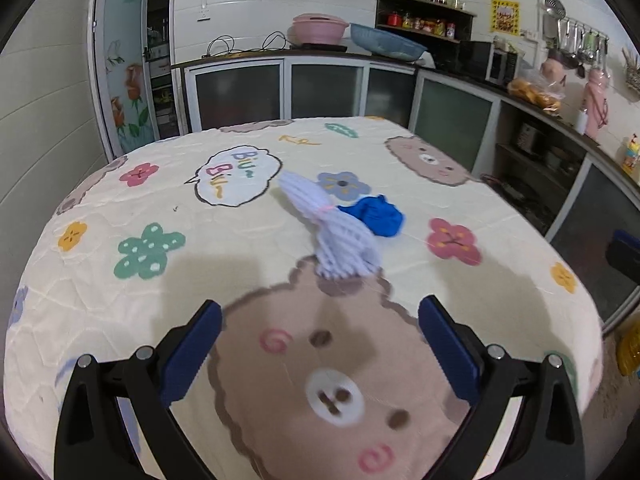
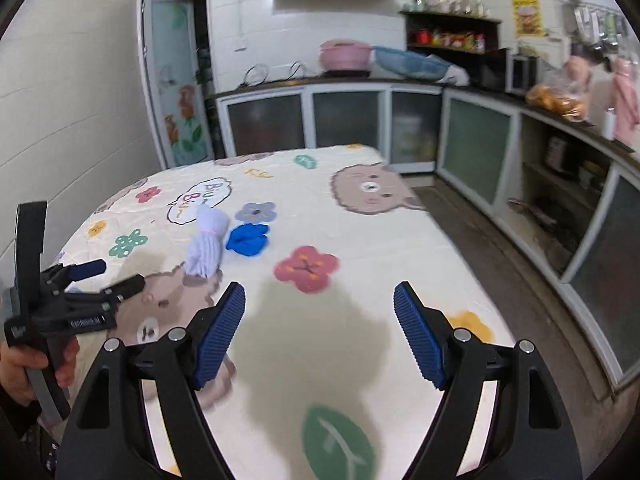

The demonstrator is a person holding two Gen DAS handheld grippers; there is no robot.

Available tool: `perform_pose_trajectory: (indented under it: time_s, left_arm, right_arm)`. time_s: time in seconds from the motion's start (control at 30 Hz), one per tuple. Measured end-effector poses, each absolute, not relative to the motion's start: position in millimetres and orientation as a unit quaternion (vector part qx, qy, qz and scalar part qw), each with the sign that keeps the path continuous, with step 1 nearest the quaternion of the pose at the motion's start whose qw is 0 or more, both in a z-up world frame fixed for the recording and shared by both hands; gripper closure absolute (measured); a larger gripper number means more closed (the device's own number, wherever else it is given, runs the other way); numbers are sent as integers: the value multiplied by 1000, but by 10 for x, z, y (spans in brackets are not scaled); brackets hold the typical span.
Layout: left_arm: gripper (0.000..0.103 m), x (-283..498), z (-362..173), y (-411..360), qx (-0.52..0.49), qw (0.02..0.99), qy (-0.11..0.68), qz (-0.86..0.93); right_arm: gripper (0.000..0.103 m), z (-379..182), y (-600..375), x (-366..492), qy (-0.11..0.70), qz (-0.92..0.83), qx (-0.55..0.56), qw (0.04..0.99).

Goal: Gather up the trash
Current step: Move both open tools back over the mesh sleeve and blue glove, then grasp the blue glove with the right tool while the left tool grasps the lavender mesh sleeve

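Two pieces of trash lie touching each other near the middle of a table covered with a cream cloth printed with bears and flowers. One is a pale lilac ribbed foam sleeve (image 1: 334, 232), pinched at its waist by a thin pink band so both ends flare; it lies lengthwise, its near end over a printed bear's ear, its far end pointing toward the far left corner. The other is a crumpled bright blue wad (image 1: 376, 216), snug against the sleeve's right side, toward the table's right edge. The table (image 1: 120, 320) holds nothing else, and no bin or bag shows in either view. The left gripper (image 1: 320, 348) hangs over the near edge with its blue ribbed pads (image 1: 192, 352) spread wide and nothing between them, the sleeve straight ahead of the gap. The right gripper (image 2: 320, 332) is also wide and empty, over the near right part of the table, the trash ahead and to its left. A hand (image 2: 36, 364) at the near left edge grips the left tool. Judged from this, the reach is only starting. Done well, the left gripper would straddle the sleeve at its banded waist, across its length, and close gently, as foam squashes. The right would take the blue wad from the right-edge side, keeping the two tools from colliding.
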State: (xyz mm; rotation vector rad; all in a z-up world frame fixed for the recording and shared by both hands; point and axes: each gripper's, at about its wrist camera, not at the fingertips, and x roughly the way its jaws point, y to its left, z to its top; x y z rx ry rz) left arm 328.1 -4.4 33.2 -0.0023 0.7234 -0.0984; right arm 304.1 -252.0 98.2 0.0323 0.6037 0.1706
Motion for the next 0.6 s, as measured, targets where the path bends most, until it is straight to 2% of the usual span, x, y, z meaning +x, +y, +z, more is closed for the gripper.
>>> perform_pose_trajectory:
  time_s: [0.33,0.6]
  left_arm:
    - [8,3869,104,-18,29,919,391,-48]
    - [8,4151,-22,-98,37,907,413,-68]
  right_arm:
    - [34,689,-1897,4219,375,148,-13,915]
    - [36,450,-1635,4938,449,178,19,876]
